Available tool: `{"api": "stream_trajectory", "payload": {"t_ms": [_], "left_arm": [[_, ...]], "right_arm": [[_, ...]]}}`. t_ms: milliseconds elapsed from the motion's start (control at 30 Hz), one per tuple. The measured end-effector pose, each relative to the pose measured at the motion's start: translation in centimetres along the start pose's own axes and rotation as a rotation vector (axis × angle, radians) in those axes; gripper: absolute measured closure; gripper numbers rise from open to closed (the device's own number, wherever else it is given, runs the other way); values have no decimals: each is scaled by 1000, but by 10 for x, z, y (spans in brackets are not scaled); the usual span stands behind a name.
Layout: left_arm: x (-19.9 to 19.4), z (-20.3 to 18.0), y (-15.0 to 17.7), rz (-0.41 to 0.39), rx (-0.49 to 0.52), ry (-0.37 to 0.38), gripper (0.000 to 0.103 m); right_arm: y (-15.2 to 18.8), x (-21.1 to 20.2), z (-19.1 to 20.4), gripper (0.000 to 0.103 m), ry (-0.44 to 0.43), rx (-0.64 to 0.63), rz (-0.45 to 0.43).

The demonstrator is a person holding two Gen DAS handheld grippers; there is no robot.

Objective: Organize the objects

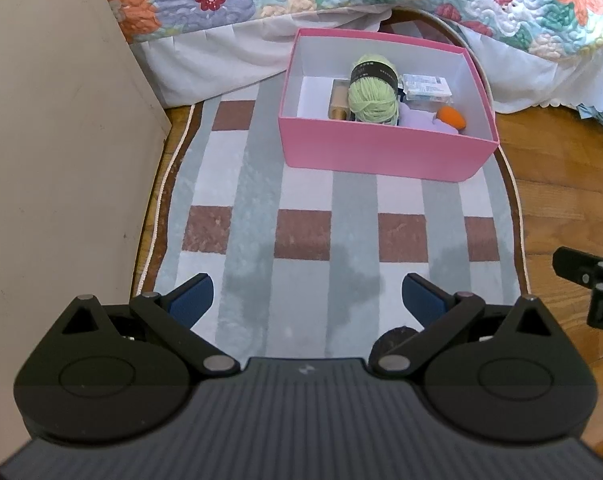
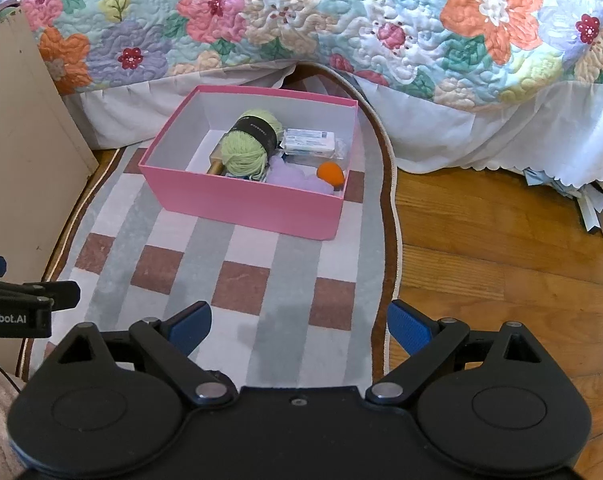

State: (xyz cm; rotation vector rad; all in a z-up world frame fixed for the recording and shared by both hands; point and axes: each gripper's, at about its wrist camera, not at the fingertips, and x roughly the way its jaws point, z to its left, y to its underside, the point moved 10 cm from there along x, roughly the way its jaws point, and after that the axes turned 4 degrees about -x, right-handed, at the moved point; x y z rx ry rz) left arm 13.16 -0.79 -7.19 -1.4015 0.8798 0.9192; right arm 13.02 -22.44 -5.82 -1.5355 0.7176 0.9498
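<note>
Pink box [image 1: 385, 156] sits on the checked rug [image 1: 301, 236], its front wall partly hiding a green yarn ball [image 1: 371, 98] and purple item [image 2: 297, 178]. Left gripper [image 1: 307, 300] and right gripper [image 2: 299, 326]: jaws wide, empty. Only the right view shows papers [image 2: 589, 200] under the bed.

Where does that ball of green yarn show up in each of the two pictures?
Left wrist view: the green yarn is upper centre, inside the pink box, left of the white packet.
Right wrist view: the green yarn is left of centre and above the middle, in the same pink box, again left of the white packet.
Shared landmark: the orange ball in the box's near right corner.
</note>
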Motion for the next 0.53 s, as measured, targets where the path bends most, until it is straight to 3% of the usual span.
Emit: {"api": "stream_trajectory", "payload": {"t_ms": [533], "left_arm": [[3,-2,2,4,10,-6,1]], "right_arm": [[4,1,-3,6,3,-3,3]]}}
